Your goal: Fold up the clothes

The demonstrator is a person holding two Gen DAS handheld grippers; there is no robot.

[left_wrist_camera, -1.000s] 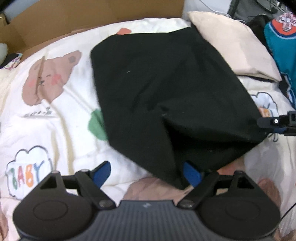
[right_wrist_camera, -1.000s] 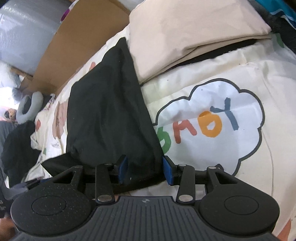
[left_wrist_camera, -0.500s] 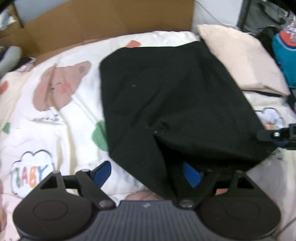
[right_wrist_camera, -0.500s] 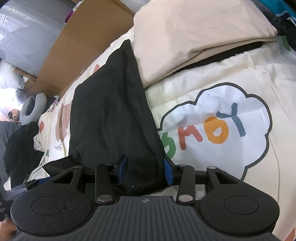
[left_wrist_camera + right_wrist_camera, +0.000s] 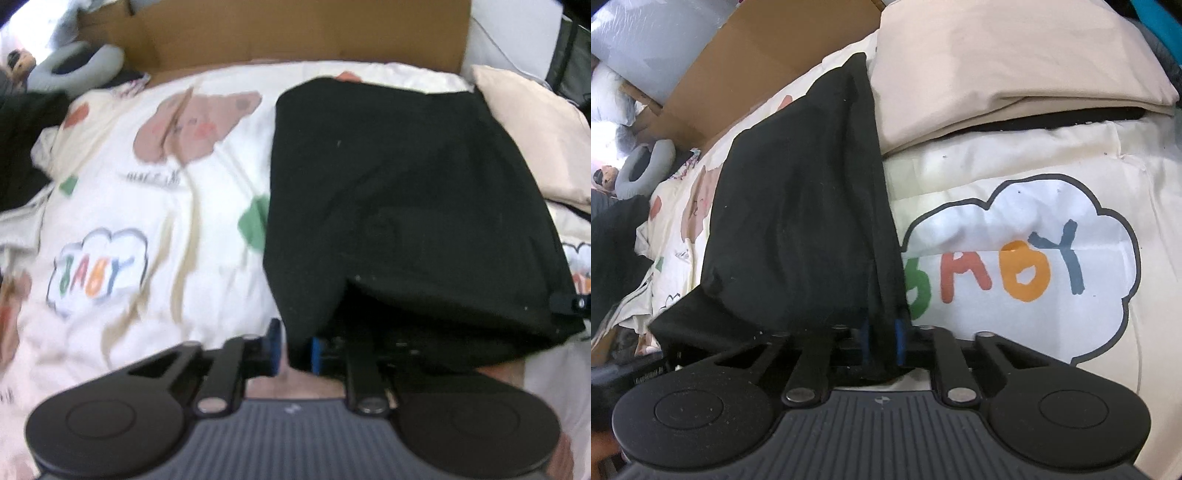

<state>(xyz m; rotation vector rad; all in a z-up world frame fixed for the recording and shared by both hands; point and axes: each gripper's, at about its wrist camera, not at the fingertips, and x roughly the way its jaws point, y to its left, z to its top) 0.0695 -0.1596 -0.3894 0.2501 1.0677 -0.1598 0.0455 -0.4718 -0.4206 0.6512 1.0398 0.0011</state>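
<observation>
Jaws of both grippers are closing on black garment beside beige pillow.

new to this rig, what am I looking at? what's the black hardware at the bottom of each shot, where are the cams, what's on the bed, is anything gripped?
No robot here: a person holds a two-finger gripper in each hand, each with a fisheye camera looking along its fingers. The black hardware is the gripper itself.

Left wrist view: left gripper, jaws closing on the near corner of a black garment.

Right wrist view: right gripper, jaws closing with the garment's other near corner between them.

The garment lies on a cartoon-print bedsheet, beside folded beige fabric.
</observation>
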